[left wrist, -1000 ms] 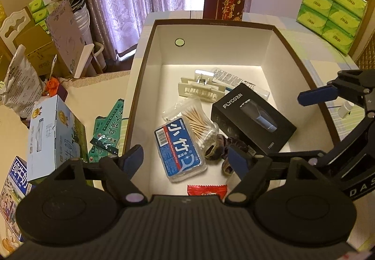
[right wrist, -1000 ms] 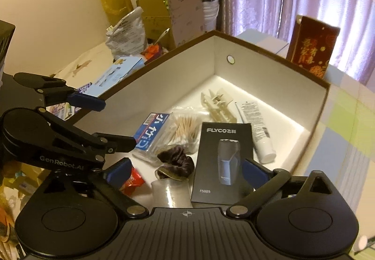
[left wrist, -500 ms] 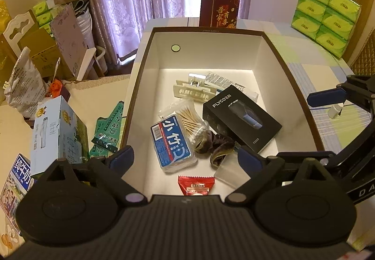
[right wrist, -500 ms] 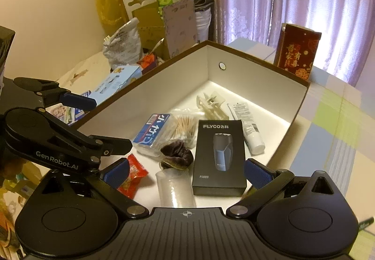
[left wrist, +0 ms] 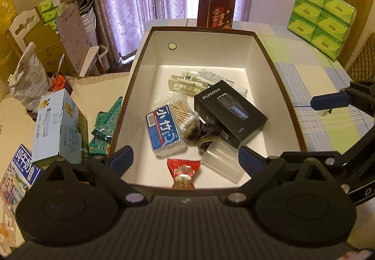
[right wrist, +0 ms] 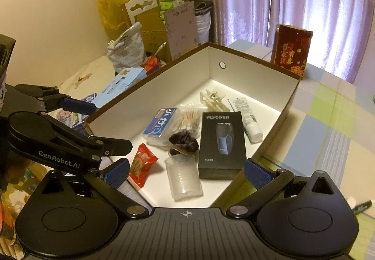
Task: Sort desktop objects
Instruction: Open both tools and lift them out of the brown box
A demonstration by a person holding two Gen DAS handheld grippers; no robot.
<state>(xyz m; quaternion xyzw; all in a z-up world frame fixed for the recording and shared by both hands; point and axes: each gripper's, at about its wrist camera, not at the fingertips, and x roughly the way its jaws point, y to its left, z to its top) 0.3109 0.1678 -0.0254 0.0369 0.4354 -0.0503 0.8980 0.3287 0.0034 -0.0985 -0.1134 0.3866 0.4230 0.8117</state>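
A brown-rimmed white box (left wrist: pixel 269 58) (right wrist: pixel 257 59) holds a black FLYCO shaver box (left wrist: pixel 230 113) (right wrist: pixel 221 140), a blue tissue pack (left wrist: pixel 164 132) (right wrist: pixel 159 125), cotton swabs (left wrist: pixel 181 110), a dark scrunchie (left wrist: pixel 202 133) (right wrist: pixel 184 143), a clear plastic cup (left wrist: pixel 221 165) (right wrist: pixel 184 178) on its side, a red snack packet (left wrist: pixel 184 172) (right wrist: pixel 141 162), a white hair clip (left wrist: pixel 187 84) and a white tube (right wrist: pixel 246 117). My left gripper (left wrist: pixel 185 158) hangs open and empty over the box's near edge. Over the near corner my right gripper (right wrist: pixel 186 172) is open too, holding nothing.
A red gift box (left wrist: pixel 216 13) stands behind the box. Green tissue packs (left wrist: pixel 321 18) lie at the far right of the checked tablecloth. Left of the table are a blue carton (left wrist: pixel 58 128) and green packets (left wrist: pixel 105 124). A pen (right wrist: pixel 362 206) lies at the right.
Both grippers have drawn back and up from the box, so more of it shows. The objects inside have not moved, and nothing was taken hold of.
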